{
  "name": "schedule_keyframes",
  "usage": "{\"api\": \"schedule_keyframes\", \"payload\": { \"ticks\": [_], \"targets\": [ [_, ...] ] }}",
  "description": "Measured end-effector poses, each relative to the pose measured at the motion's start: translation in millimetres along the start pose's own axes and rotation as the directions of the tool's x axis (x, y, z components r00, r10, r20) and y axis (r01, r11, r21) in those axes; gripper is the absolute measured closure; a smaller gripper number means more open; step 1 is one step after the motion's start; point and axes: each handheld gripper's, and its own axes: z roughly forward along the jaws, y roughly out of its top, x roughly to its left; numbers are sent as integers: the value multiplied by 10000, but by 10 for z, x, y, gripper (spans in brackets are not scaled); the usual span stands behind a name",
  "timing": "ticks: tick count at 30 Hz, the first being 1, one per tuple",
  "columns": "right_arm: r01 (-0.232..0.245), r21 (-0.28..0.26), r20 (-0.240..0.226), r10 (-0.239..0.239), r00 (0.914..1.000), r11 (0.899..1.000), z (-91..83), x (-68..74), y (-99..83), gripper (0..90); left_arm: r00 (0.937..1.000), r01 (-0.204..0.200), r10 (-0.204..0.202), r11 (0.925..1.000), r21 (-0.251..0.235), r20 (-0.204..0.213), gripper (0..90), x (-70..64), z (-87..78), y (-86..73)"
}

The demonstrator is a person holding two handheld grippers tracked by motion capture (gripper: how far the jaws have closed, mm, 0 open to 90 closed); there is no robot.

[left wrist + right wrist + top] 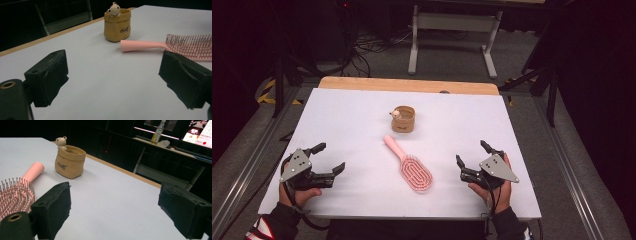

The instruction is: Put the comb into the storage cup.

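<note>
At the lower left of the high view, the left claw (332, 157) is resting low over the white tabletop (342, 115) with its jaws standing wide apart, gripping nothing. Just below the frame's centre, the pink hairbrush (409, 165) is lying flat, bristles up, its handle pointing toward the upper left. Above it, the small tan pouch-shaped pot (403, 119) with a bear figure on its rim is standing upright. At the lower right, the right claw (472, 152) is likewise gaping open and empty.
</note>
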Motion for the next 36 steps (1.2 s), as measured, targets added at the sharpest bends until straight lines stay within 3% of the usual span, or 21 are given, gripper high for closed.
{"api": "schedule_keyframes", "payload": {
  "ticks": [4,7,13,16,19,20,21,23,25,28,29,32,33,34,36],
  "targets": [
    [104,-12,169,-104,9998,9999,-1,-4,-13,133,10000,91,-91,9999,132,-11,88,20,46,-12],
    [-100,-60,323,102,9994,9999,-8,-40,-19,137,9983,585,-584,9981,188,-26,109,83,80,-55],
    [-176,66,585,172,9981,9998,-39,-77,-50,140,9976,697,-697,9975,117,0,159,95,103,-39],
    [-306,28,691,303,9971,9995,-50,-105,-52,143,9978,662,-661,9974,284,-24,236,75,132,-33],
    [-374,-121,902,384,9952,9992,-46,-123,-25,148,9978,604,-611,9977,309,240,314,48,129,-23],
    [-450,-229,913,469,9947,9987,-50,-117,-17,152,9973,526,-546,9978,399,497,398,39,130,-7],
    [-450,-229,913,469,9947,9987,-50,-117,-17,152,9977,423,-447,9980,469,515,398,23,142,10],
    [-415,-156,952,428,9945,9990,-56,-99,-28,155,9970,264,-303,9981,548,706,506,6,170,43],
    [-390,-145,942,402,9947,9991,-58,-94,-30,155,9964,91,-143,9980,625,841,527,-19,217,84],
    [-175,-157,904,188,9957,9997,-59,-83,-23,155,9938,-87,4,9972,739,1110,676,-39,320,151],
    [-119,-147,878,132,9960,9998,-54,-81,-22,157,9911,-193,81,9963,833,1328,705,-61,419,198],
    [-72,-86,870,80,9962,9999,-42,-76,-27,160,9885,-463,323,9947,923,1478,783,-95,527,260],
    [-103,-52,797,107,9968,9999,-24,-73,-34,160,9826,-702,526,9931,944,1780,866,-127,642,326],
    [-103,-52,797,107,9968,9999,-24,-73,-34,160,9826,-702,526,9931,944,1780,896,-127,642,326],
    [-30,23,764,28,9971,10000,-11,-62,-41,159,9802,-859,633,9896,1154,1874,898,-155,789,413]
  ]
}}
